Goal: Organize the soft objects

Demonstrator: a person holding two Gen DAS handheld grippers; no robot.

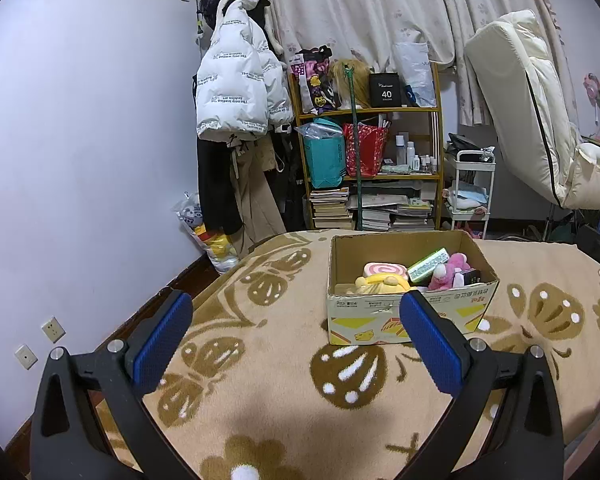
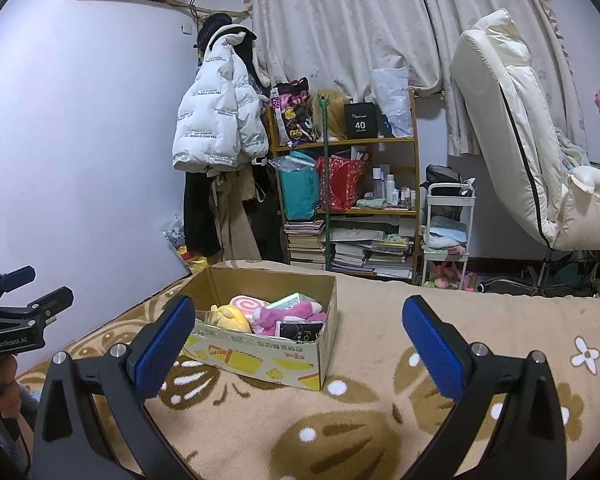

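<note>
A cardboard box point(image 1: 404, 320) stands on a beige blanket point(image 1: 260, 360) with brown flower patterns. Inside lie a yellow plush point(image 1: 380, 282), a pink swirl cushion point(image 1: 384, 271), a green-white pack point(image 1: 428, 264), a pink plush point(image 1: 450, 270) and a black box point(image 1: 470, 277). My left gripper point(image 1: 296, 340) is open and empty, hovering short of the box. My right gripper point(image 2: 298, 344) is open and empty, to the right of the box point(image 2: 260, 354). The yellow plush point(image 2: 232, 316) and pink plush point(image 2: 288, 314) also show there. The left gripper point(image 2: 20, 300) shows at the far left.
Beyond the bed stand a wooden shelf point(image 1: 368, 148) with bags, bottles and books, a coat rack with a white puffer jacket point(image 1: 240, 76), a white trolley point(image 1: 470, 192) and a cream recliner chair point(image 1: 540, 120). A bag of plush toys point(image 1: 212, 236) sits on the floor.
</note>
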